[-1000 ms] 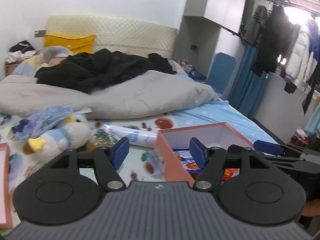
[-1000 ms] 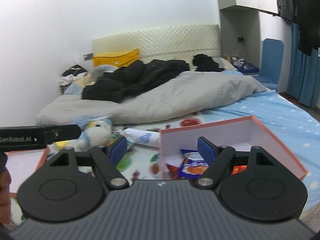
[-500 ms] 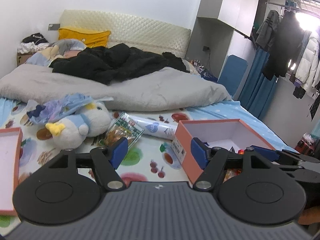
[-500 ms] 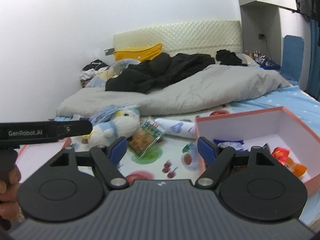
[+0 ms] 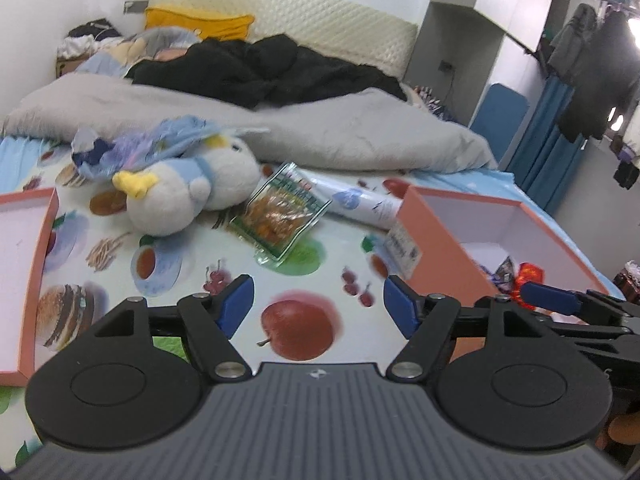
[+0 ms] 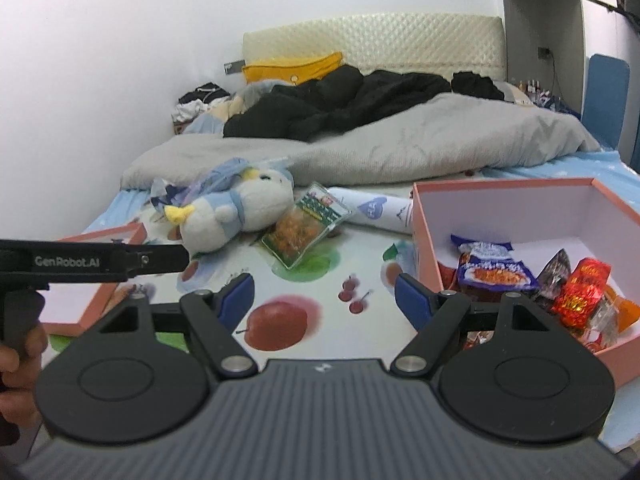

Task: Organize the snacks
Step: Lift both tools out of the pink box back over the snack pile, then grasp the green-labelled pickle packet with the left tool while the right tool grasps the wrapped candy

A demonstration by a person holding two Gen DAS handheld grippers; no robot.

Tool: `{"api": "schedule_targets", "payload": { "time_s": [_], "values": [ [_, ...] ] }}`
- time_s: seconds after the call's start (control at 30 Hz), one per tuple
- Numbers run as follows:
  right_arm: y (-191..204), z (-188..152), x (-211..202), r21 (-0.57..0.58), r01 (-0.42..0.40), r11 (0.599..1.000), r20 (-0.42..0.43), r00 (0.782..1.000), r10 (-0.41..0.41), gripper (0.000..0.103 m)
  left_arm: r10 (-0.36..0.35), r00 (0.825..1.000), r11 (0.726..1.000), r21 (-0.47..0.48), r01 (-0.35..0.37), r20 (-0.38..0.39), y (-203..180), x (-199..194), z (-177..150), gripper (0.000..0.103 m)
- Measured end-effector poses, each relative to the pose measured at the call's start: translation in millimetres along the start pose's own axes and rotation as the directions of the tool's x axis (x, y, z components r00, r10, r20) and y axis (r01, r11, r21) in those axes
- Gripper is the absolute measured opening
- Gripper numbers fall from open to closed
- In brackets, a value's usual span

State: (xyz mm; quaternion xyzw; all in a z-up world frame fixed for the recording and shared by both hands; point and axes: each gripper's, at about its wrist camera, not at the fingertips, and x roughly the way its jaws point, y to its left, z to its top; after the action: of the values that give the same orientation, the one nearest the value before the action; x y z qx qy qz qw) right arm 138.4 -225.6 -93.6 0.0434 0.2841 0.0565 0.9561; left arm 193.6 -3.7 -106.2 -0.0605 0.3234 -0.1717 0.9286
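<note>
Right now my left claw and my right claw both hang spread and empty over the bed, ready to take a packet. Beyond them, left of the pink box, one snack bag lies loose beside the plush bird. Other snacks already sit inside the box, so that bag looks like the one left to collect.

Plush bird on fruit-print sheet; grey duvet, black clothes, yellow pillow behind
</note>
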Motion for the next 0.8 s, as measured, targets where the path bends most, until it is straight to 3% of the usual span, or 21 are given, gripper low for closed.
{"api": "schedule_targets", "payload": {
  "time_s": [0.13, 0.33, 0.4, 0.57, 0.67, 0.8],
  "values": [
    [0.7, -0.7, 21.5, -0.068, 0.035, 0.997, -0.016, 0.999, -0.036, 0.078, 0.019, 1.000, 1.000, -0.007, -0.019, -0.024, 13.3, 27.1, 0.3, 0.076],
    [-8.2, -0.4, 65.0, -0.055, 0.015, 0.998, -0.054, 0.998, -0.018, 0.078, 0.028, 0.999, 1.000, 0.007, -0.028, -0.031, 31.7, 74.9, 1.0, 0.076],
    [-6.7, 0.8, 80.2, -0.061, 0.011, 0.998, -0.060, 0.998, -0.015, 0.074, 0.032, 0.999, 0.999, 0.028, -0.032, -0.030, 36.8, 94.1, 1.8, 0.076],
    [-3.1, 11.6, 123.8, -0.056, 0.047, 0.997, -0.099, 0.994, -0.052, 0.072, 0.078, 0.991, 0.984, 0.169, -0.059, -0.107, 40.4, 155.9, 4.3, 0.076],
    [-3.4, 19.2, 146.9, -0.056, 0.084, 0.995, -0.109, 0.990, -0.090, 0.072, 0.077, 0.990, 0.974, 0.223, -0.050, -0.117, 42.3, 186.7, 6.7, 0.085],
    [-9.2, 26.4, 172.2, -0.021, 0.098, 0.995, -0.125, 0.987, -0.100, 0.072, 0.072, 0.993, 0.956, 0.290, -0.041, -0.099, 39.6, 219.7, 14.3, 0.088]
  ]
}}
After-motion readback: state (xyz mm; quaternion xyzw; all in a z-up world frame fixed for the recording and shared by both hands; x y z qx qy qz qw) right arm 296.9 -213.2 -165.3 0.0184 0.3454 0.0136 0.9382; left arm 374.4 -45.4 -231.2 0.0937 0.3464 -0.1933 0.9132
